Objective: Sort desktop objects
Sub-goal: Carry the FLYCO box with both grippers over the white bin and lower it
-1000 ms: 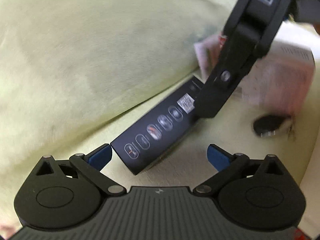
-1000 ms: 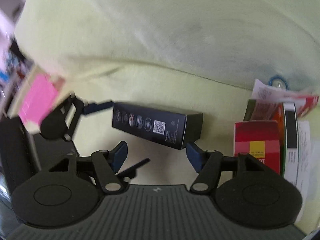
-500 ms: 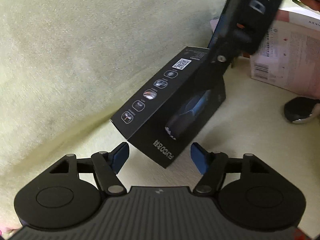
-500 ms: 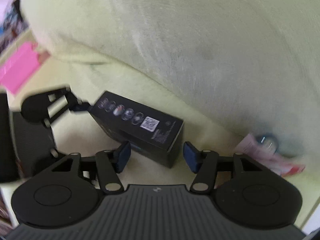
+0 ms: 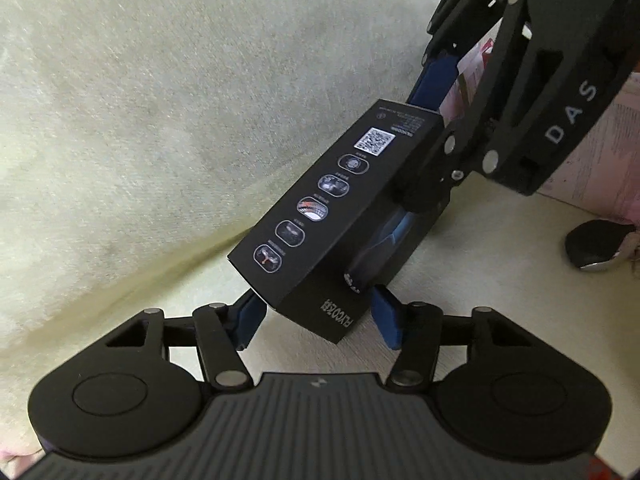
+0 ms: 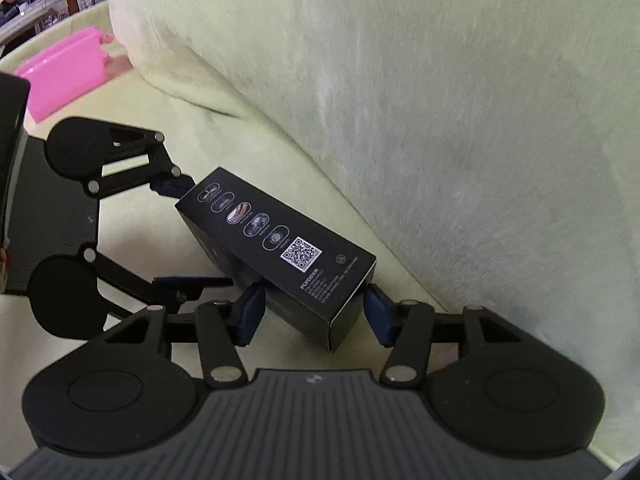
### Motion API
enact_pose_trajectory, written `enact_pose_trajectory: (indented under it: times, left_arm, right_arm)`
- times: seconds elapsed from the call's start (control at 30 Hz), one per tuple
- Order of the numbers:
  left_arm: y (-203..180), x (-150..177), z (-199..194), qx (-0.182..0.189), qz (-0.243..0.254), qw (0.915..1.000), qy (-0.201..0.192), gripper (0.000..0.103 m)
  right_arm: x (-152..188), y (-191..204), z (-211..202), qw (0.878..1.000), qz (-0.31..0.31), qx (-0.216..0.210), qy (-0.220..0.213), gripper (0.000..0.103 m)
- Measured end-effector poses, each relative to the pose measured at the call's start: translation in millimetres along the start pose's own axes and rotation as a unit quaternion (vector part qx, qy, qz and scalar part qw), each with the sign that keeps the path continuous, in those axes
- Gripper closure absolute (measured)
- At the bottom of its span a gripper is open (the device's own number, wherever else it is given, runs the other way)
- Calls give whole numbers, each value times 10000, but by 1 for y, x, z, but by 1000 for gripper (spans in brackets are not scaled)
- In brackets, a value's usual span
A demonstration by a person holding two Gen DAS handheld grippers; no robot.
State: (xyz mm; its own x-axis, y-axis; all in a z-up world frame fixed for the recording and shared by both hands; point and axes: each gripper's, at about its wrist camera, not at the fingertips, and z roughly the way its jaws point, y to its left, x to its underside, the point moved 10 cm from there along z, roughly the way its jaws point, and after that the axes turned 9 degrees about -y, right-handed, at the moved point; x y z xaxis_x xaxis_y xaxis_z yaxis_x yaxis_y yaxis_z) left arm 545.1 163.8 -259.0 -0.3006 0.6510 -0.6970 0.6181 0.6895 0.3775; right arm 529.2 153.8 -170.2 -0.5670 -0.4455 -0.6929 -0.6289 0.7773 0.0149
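The black box (image 5: 340, 216) is held tilted above the pale green cushion (image 5: 140, 100), one end at each gripper. The right gripper (image 6: 310, 314) is placed around the QR-code end of the box, its blue pads just beside the walls; whether they press cannot be told. The left gripper (image 5: 316, 318) is placed around the other end, pads likewise just beside it, grip uncertain. For a clean handover, one pair of jaws should be clenched squarely on the flat faces before the other is released, and the box kept level
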Motion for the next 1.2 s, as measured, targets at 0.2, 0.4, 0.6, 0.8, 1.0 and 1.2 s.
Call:
enact_pose_trajectory:
  times: [0.2,0.4,0.6,0.8,1.0,1.2]
  left_arm:
    - [2,-24,-26,-219,-22,9997,-123,43]
    - [-3,-60,-71,-381,-36,9984,-424,43]
    - [-18,-95,-114,-499,98,9970,-590,43]
    - [-45,-122,-146,-508,220,9963,-654,43]
    - [-71,-143,-166,-482,305,9959,-706,43]
    - [-92,-159,-173,-436,304,9960,-722,43]
  right_arm:
    - [-10,12,-42,9995,40,20,-317,52]
    - [-18,23,-100,9976,152,56,-673,52]
    - [-20,36,-164,9954,189,127,-933,52]
    - [-6,46,-218,9944,261,179,-1006,52]
    - [14,53,-259,9939,348,222,-1025,52]
    - [32,61,-284,9936,417,234,-1023,52]
